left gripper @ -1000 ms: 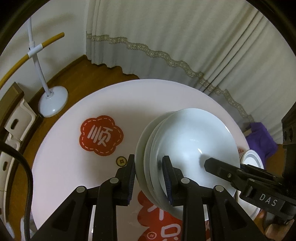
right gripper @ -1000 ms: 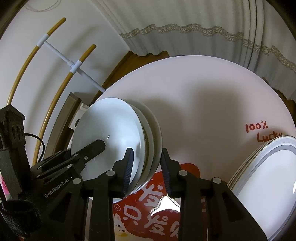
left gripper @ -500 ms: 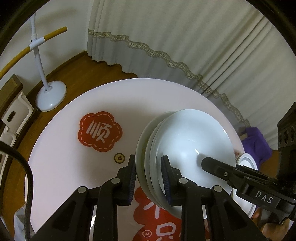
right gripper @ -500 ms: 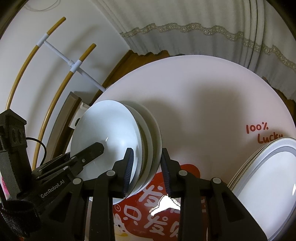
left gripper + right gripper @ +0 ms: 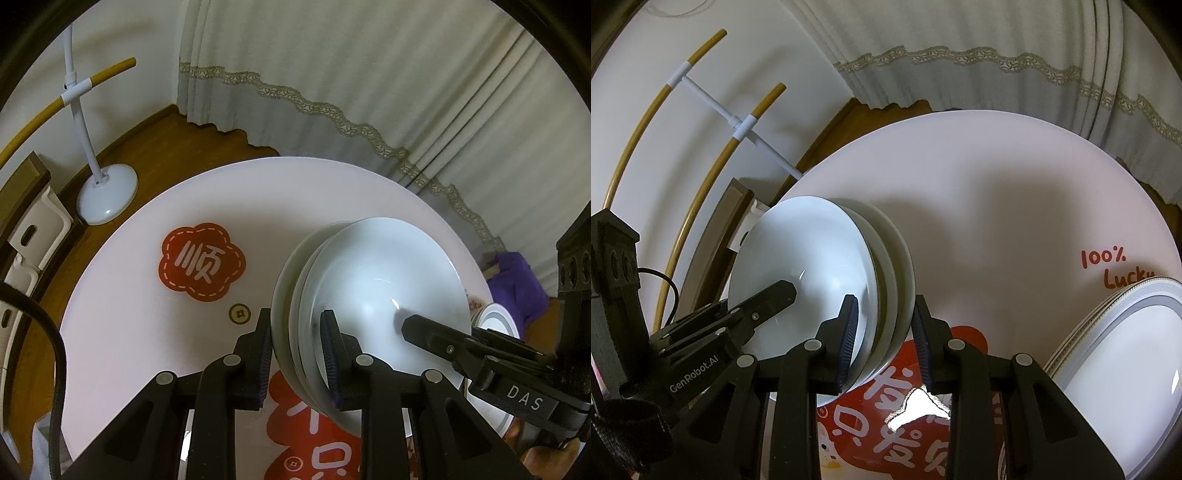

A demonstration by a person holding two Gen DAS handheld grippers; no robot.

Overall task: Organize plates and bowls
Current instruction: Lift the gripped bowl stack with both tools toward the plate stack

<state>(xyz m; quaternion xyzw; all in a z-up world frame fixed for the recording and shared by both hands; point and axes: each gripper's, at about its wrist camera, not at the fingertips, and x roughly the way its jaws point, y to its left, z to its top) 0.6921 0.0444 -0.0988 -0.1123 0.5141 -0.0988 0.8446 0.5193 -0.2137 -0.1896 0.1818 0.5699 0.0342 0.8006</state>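
With my left claw point(image 5: 297, 354) and right claw point(image 5: 882, 339) both clamped on the bowl stack point(image 5: 369, 291), uneven squeeze could, I think, slide one bowl out.

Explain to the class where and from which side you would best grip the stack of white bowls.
Grip the stack of bowls by its rims, at opposite edges, one gripper per side. The flared rims overhang, so fingers fit above and beneath, as the left gripper and right gripper show.
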